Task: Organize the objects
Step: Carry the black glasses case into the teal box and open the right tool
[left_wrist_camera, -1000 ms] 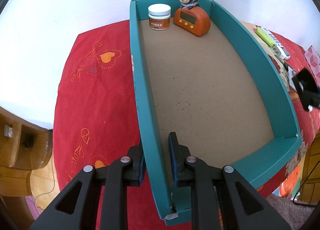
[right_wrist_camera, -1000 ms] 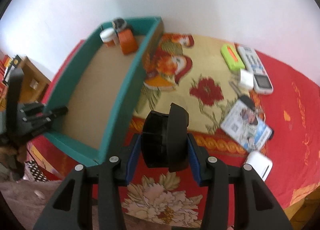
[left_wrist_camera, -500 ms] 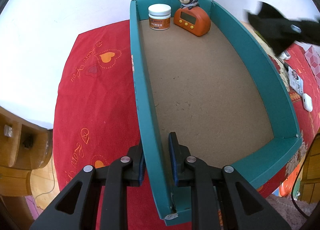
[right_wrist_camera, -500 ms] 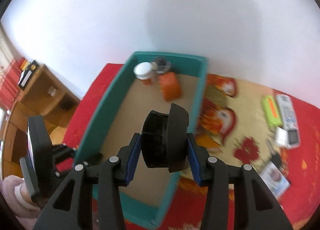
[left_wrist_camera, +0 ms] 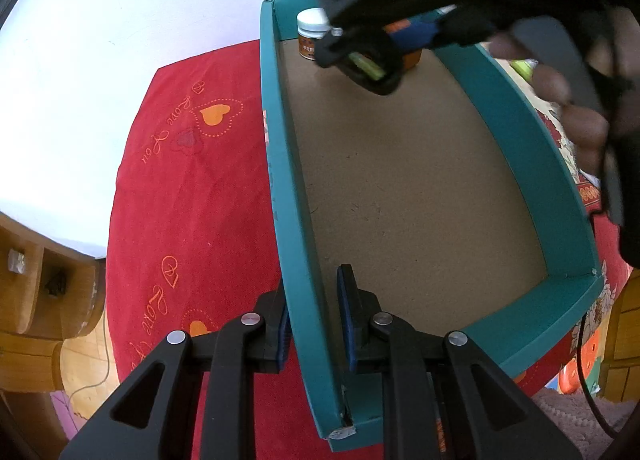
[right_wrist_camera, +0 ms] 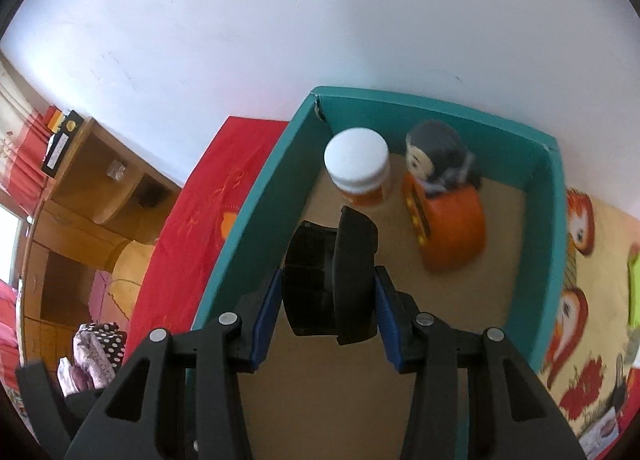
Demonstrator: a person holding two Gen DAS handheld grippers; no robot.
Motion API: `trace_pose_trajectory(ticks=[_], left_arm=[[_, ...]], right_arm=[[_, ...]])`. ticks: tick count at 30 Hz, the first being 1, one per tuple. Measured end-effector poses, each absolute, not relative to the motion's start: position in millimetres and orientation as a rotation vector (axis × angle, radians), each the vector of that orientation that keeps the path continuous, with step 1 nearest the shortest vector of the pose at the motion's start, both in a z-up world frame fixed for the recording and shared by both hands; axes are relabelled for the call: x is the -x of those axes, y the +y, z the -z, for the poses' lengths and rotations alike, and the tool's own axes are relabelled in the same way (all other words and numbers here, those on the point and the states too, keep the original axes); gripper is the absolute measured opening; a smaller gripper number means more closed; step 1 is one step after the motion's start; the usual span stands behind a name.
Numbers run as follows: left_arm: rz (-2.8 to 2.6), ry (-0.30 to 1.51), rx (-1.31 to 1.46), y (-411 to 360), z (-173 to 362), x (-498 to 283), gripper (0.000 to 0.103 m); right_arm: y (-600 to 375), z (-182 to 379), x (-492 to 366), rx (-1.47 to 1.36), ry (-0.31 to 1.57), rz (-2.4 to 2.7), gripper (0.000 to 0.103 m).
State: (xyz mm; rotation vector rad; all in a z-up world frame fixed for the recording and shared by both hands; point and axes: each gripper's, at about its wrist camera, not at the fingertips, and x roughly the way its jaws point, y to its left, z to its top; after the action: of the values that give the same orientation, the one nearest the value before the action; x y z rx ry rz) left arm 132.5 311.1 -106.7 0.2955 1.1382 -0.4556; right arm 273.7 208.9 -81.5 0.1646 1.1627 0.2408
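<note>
A teal box [left_wrist_camera: 288,188] with a brown floor sits on the red cloth. My left gripper [left_wrist_camera: 314,324] is shut on the box's left wall near its front corner. My right gripper [right_wrist_camera: 326,296] is shut on a black round object [right_wrist_camera: 332,276] and holds it over the far end of the box [right_wrist_camera: 256,228]; it also shows from outside in the left wrist view [left_wrist_camera: 372,60]. A white-lidded jar [right_wrist_camera: 360,168] and an orange clock with a monkey figure [right_wrist_camera: 444,204] stand at the box's far wall, just ahead of the black object.
A red cloth with orange hearts [left_wrist_camera: 192,188] covers the table left of the box. A wooden cabinet [left_wrist_camera: 36,300] stands at lower left. A floral cloth [right_wrist_camera: 592,300] with a green item lies right of the box. A white wall is behind.
My right gripper has carried the black object from the floral cloth over the box to its far end, close to the jar and clock. My left gripper has kept its hold on the wall.
</note>
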Motion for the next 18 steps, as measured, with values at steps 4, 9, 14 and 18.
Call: trace_pose_trajectory(ticks=[4,9,14,18], left_arm=[[0.456,1.137,-0.295,311,107,-132,0.02],[0.452,1.138,-0.289,311,106,-133,0.02],[0.449,1.138,-0.284,312,107,-132,0.02],[0.449,1.138,-0.28,313,107,-132,0.02]], right_arm=[[217,86,-287,-0.14,1.163,-0.218,0.044],[223,95,-298,-0.098,1.176,-0.197,0.044],[231,97,-296,-0.063,1.173,-0.185,0.045],[234,98,-298,-0.057,1.178,-0.189,0.045]])
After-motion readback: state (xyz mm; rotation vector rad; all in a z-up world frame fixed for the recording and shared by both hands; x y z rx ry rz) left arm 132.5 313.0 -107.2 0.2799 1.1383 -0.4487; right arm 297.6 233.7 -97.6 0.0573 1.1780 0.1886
